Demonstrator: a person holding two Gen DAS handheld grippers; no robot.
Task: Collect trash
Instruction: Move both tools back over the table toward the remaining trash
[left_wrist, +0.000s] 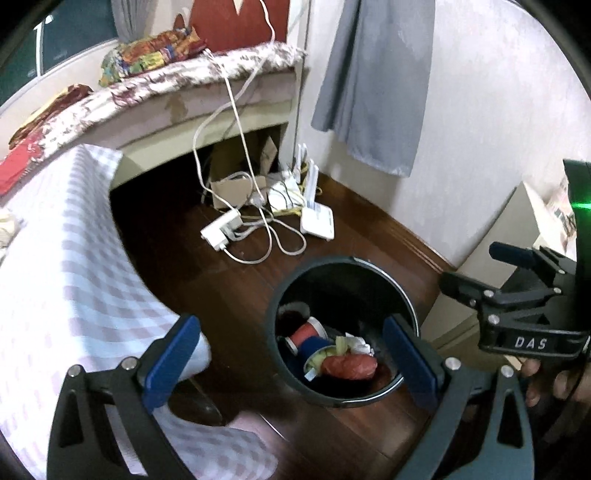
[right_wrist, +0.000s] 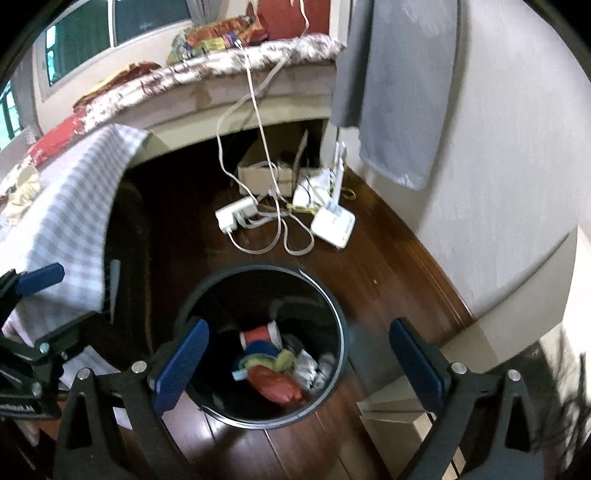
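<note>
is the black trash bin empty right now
No, the black trash bin holds a red bag, a red and blue can and crumpled paper.

Dark wood floor (left_wrist: 236, 288), pale walls (left_wrist: 480, 110)

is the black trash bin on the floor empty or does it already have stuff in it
Not empty. The black trash bin stands upright on the wood floor with trash at the bottom, including a red bag and crumpled paper; mostly unfilled.
</note>
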